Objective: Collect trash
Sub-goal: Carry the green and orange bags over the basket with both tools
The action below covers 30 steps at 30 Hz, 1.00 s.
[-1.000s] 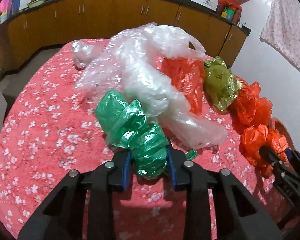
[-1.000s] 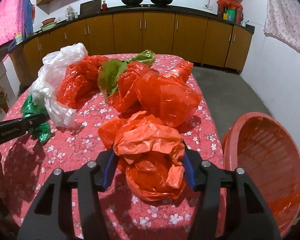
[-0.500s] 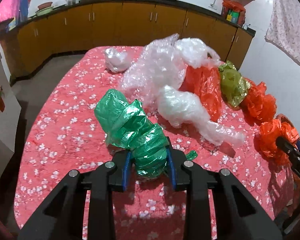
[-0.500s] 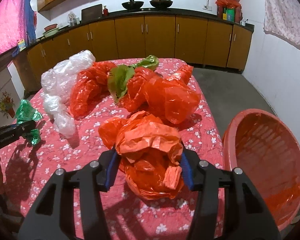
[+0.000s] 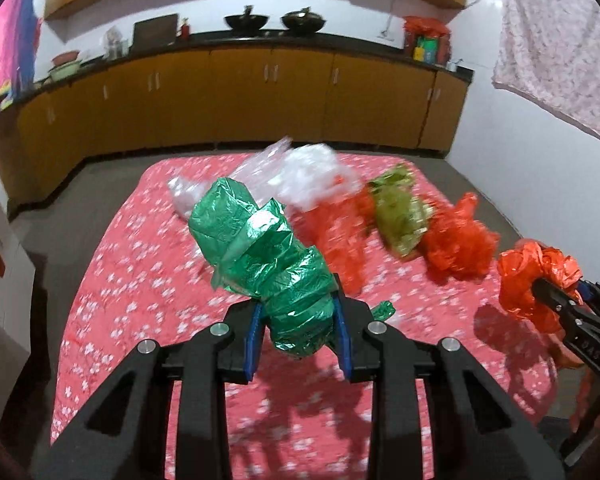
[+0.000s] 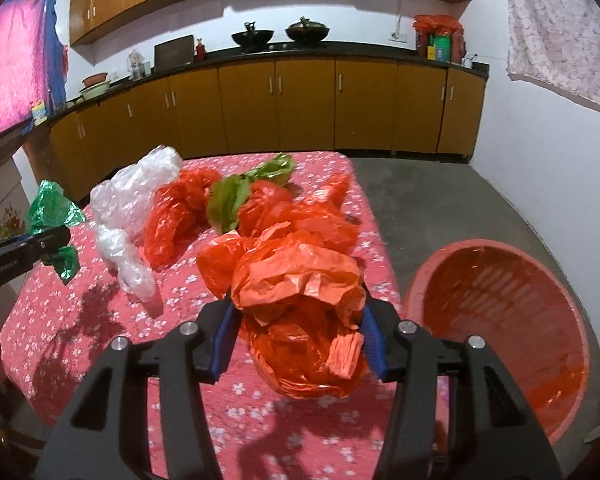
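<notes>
right fingers: the right gripper (image 6: 298,344) is clamped on a crumpled orange bag (image 6: 300,304); the blue pads press into both its sides and the bundle bulges out ahead of and below them.
left fingers: the left gripper (image 5: 298,340) is squeezed narrow on a crumpled green bag (image 5: 264,260); its long axis runs forward and up from the pads, leaning left.
height: both bundles appear to hang clear of the desk (image 6: 80,320), each casting a shadow on the flowered red cloth; I judge them lifted.
key relation: the red basin (image 6: 504,344) sits off the desk's right edge, lower than the top and tipped toward the camera, just to the right of the right gripper.
nearer hand: the right hand is plainly closer to the basin; the left gripper is at the desk's left side and, in my judgement, would have to cross the whole desk.
next move, judged: carry the orange bag rightward over the desk's right edge, then release above the basin's mouth.
farther back: clear plastic wrap (image 6: 132,208), red bags (image 6: 176,212) and an olive-green bag (image 5: 400,216) lie across the middle of the desk toward its far edge, not yet collected.
</notes>
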Each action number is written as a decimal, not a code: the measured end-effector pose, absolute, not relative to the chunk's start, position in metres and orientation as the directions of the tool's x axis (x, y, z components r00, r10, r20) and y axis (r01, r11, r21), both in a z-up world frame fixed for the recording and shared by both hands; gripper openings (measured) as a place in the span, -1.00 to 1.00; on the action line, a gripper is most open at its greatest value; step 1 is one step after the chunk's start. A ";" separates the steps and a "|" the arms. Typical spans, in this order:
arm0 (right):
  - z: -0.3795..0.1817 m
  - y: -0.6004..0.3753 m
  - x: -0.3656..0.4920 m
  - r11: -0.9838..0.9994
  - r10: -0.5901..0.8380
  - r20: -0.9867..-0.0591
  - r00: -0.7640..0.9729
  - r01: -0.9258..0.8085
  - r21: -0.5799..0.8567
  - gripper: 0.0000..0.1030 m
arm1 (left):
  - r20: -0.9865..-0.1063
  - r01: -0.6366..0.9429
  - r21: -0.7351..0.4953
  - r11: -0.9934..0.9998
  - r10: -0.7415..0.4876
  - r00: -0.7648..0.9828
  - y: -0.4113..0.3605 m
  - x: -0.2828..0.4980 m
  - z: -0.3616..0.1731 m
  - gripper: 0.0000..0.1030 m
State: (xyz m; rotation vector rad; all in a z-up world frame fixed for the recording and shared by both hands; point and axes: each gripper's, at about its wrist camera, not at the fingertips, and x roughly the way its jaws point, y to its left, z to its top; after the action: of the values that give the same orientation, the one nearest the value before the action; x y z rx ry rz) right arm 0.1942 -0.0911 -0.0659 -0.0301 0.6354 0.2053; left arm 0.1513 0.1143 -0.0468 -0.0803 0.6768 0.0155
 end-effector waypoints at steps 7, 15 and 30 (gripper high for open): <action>-0.060 -0.124 0.188 0.990 0.132 -0.576 0.807 -0.132 0.041 0.00 | -0.604 0.037 -0.057 0.998 -0.064 0.794 0.071 0.158 -0.036 -0.42; -0.058 -0.170 0.181 0.998 0.057 -0.567 0.822 -0.035 0.050 0.00 | -0.599 0.125 -0.043 0.991 -0.126 0.791 0.027 0.163 -0.034 -0.42; -0.058 -0.234 0.173 0.992 -0.059 -0.558 0.828 0.112 0.062 0.00 | -0.591 0.273 -0.041 0.961 -0.243 0.769 -0.035 0.168 -0.034 -0.42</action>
State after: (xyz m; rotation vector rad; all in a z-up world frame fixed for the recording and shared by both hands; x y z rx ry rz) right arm 0.1733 -0.2344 -0.0584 0.0931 0.5885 -0.0907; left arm 0.1677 -0.0352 -0.0335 0.0480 0.6346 -0.2801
